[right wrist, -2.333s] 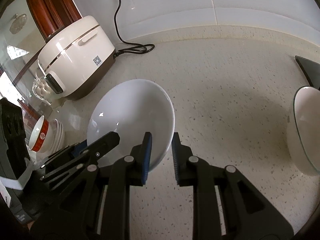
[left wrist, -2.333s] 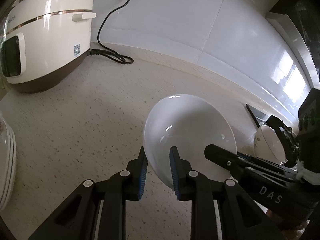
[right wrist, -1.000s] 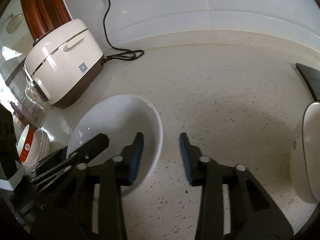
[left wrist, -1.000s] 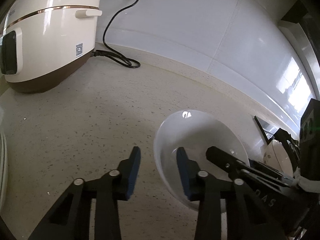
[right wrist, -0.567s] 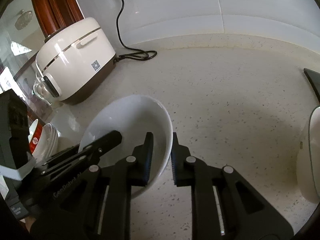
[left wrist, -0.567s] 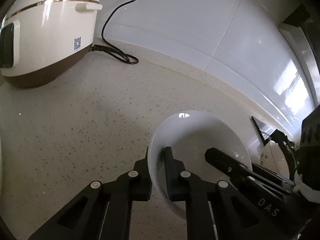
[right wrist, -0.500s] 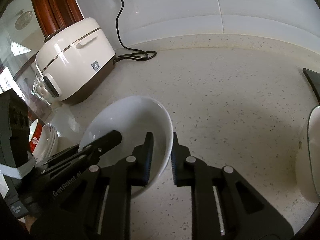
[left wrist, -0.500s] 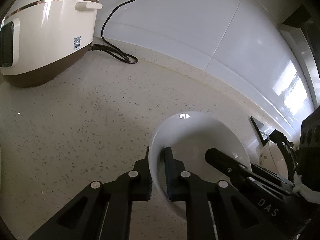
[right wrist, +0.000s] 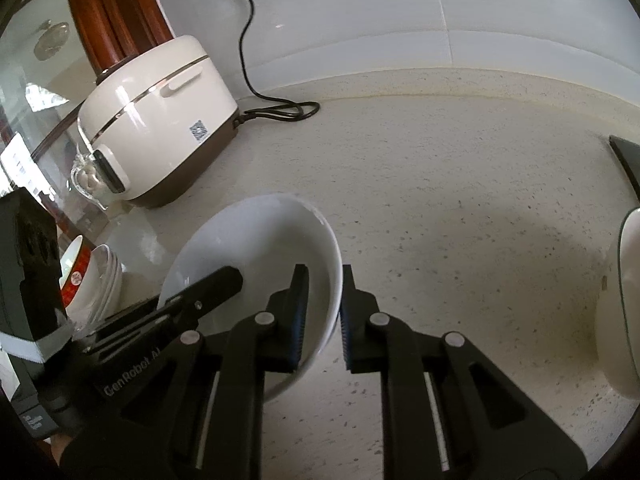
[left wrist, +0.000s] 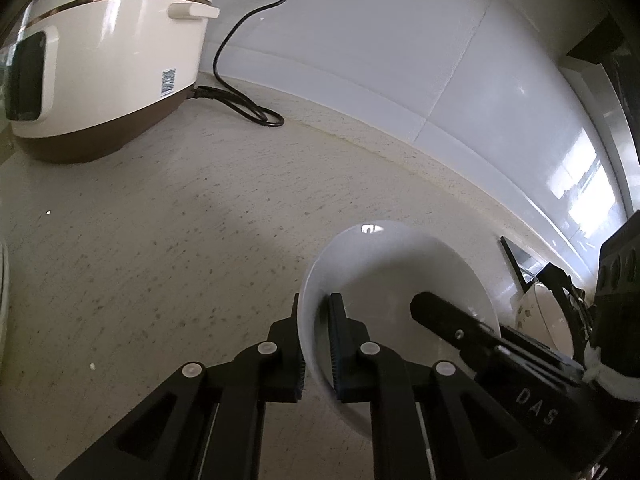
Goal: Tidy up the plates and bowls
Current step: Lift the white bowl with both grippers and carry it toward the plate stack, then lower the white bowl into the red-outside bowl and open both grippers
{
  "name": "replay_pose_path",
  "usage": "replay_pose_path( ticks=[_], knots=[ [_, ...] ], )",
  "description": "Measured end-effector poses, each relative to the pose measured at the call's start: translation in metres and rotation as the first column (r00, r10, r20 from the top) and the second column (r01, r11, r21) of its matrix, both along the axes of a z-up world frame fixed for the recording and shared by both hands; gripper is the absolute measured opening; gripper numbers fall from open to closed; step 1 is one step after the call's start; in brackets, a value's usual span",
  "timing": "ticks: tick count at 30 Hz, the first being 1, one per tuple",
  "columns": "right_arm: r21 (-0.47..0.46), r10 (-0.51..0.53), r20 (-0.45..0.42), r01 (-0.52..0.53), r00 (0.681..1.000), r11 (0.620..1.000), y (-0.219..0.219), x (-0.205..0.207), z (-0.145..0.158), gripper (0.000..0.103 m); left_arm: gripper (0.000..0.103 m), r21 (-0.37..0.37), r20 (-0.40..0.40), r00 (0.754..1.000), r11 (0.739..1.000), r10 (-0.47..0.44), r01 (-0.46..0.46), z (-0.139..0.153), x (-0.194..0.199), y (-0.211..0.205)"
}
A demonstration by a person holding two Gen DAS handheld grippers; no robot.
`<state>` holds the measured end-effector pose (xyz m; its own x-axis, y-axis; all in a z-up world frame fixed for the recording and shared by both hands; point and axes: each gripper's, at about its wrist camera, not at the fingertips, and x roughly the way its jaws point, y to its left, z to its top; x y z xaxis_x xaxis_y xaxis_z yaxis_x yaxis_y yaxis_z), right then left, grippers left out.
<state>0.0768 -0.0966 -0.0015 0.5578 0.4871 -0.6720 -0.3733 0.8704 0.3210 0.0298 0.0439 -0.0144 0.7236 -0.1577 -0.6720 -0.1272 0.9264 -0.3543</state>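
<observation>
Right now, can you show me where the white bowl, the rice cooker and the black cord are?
white bowl point(right wrist: 256, 240): right wrist view, on its inside wall.
rice cooker point(left wrist: 116, 60): left wrist view, on its cream side.
black cord point(left wrist: 256, 114): left wrist view, on the loop lying on the counter.

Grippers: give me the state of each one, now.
Left gripper: shut on the white bowl, pinching its rim.
Right gripper: shut on the same bowl's opposite rim.

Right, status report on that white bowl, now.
Left gripper and right gripper both shut on white bowl rim, opposite sides. Bowl over countertop. Nothing in the way.
</observation>
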Motion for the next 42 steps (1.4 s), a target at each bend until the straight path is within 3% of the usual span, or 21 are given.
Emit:
replay_pose_path(
  ticks=[10, 20, 34, 42],
  knots=[
    [0.03, 0.115, 0.041, -0.116, 0.993, 0.993, 0.017, -0.01, 0.012, 0.018, 0.01, 0.013, 0.025, 0.998, 0.998, 0.059, -0.06, 0.019, -0.025, 0.021],
    [0.035, 0.13, 0.032, -0.131, 0.991, 0.991, 0.034, -0.025, 0.031, 0.018, 0.01, -0.025, 0.044, 0.996, 0.997, 0.079, -0.078, 0.033, -0.05, 0.045],
    [0.062, 0.214, 0.083, -0.219, 0.973, 0.974, 0.095, -0.048, 0.065, 0.018, 0.011, 0.017, 0.138, 0.976, 0.985, 0.166, -0.17, 0.077, -0.095, 0.095],
    [0.057, 0.282, 0.107, -0.289, 0.953, 0.956, 0.132, -0.054, 0.081, 0.018, 0.011, 0.026, 0.166, 0.96, 0.972, 0.225, -0.232, 0.087, -0.106, 0.127]
  ],
)
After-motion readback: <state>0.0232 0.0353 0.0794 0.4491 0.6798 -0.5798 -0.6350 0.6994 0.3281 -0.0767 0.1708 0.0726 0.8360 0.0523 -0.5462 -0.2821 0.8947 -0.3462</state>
